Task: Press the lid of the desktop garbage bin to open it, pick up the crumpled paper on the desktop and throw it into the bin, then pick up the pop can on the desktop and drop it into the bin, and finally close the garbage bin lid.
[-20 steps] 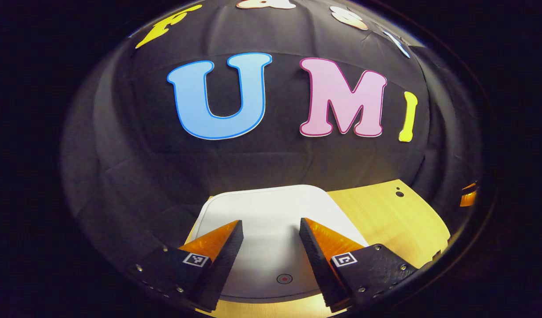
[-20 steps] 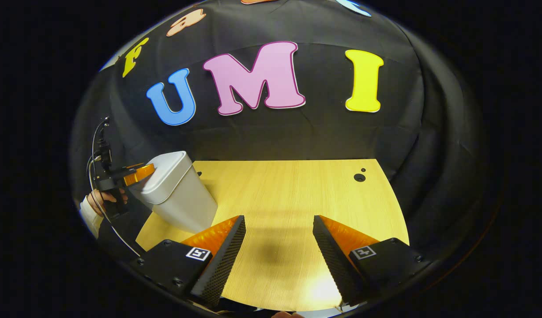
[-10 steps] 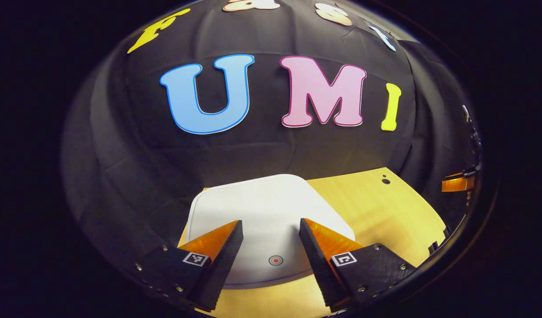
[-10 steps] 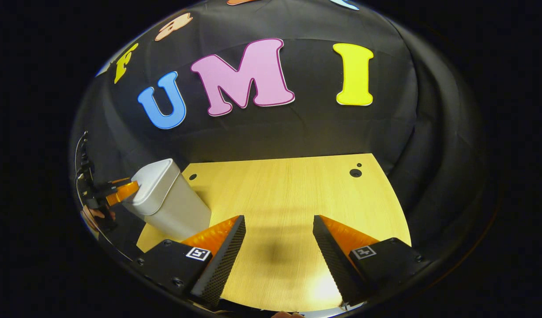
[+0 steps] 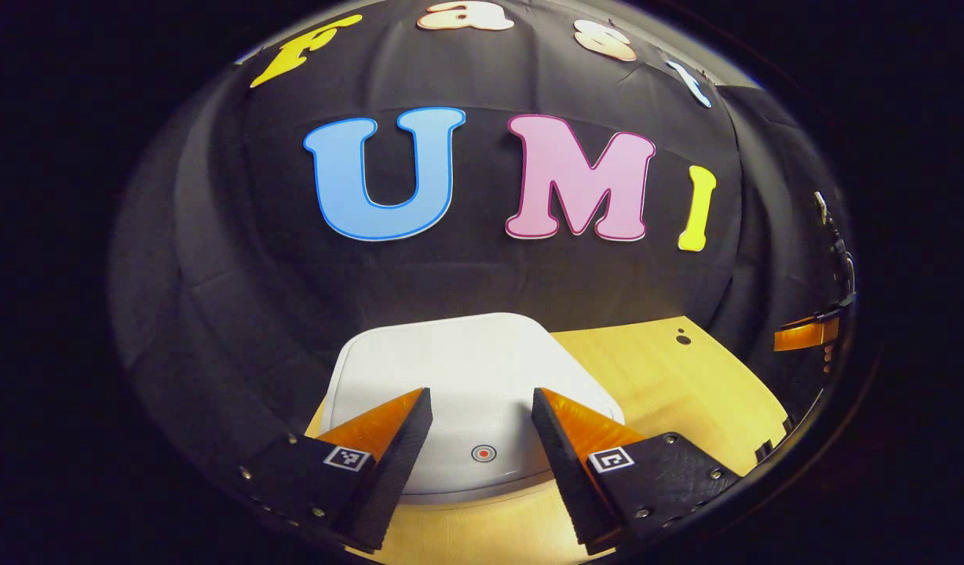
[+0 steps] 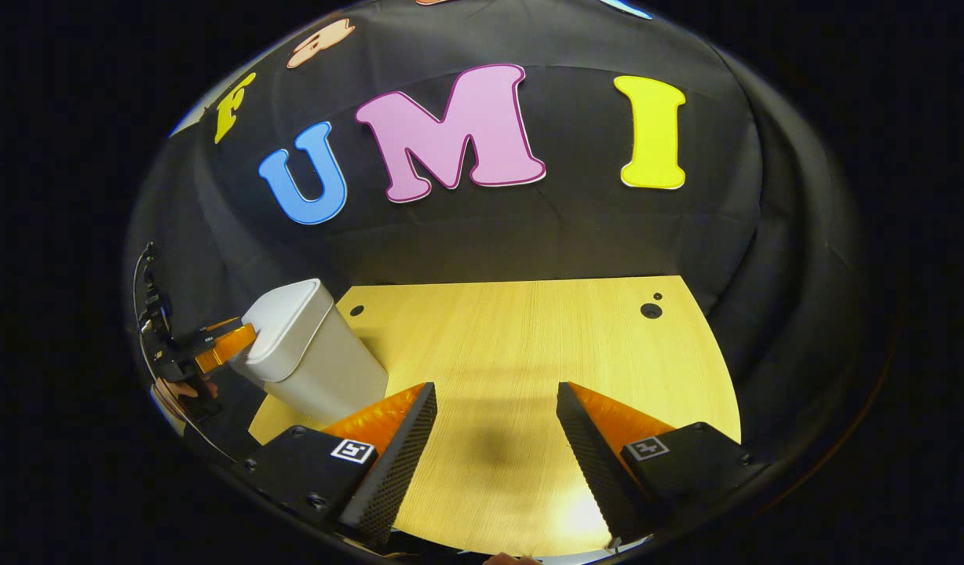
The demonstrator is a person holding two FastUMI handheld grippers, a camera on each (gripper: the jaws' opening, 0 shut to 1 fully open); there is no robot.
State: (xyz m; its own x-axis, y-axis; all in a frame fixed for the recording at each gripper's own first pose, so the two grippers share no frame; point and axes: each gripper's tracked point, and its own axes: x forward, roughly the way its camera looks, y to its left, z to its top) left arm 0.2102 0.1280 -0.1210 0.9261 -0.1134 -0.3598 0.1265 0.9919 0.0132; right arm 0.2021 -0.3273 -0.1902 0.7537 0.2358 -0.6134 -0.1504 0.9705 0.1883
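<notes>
- The garbage bin point(image 5: 458, 377) is seen from above in the left gripper view, its white lid point(image 5: 450, 357) lying flat and shut, so what is inside cannot be told.
- A small round button point(image 5: 483, 453) with a red centre is set near the lid's front edge.
- The left tongs point(image 5: 482, 404) are held open, the fingers spread apart above the front part of the lid with the button between them; whether they touch the lid cannot be told.
- In the right gripper view the bin point(image 6: 313, 357) stands at the left edge of the counter point(image 6: 529, 353), near the back corner and close to the booth wall.
- There the left tongs point(image 6: 229, 343) are seen at the bin's lid on its far-left side, held by a hand point(image 6: 182, 387) low at the left rim.
- The right tongs point(image 6: 491, 396) are open and nothing is held between the fingers; they hang over the counter's front middle, well apart from the bin.
- The counter's wooden top is seen as a broad bare stretch from the bin to the right edge.
- Two small dark holes point(image 6: 651, 309) are set near the back right corner, and one more point(image 6: 356, 310) lies just behind the bin.
- In the left gripper view the right tongs point(image 5: 800, 336) are seen at the far right edge.
</notes>
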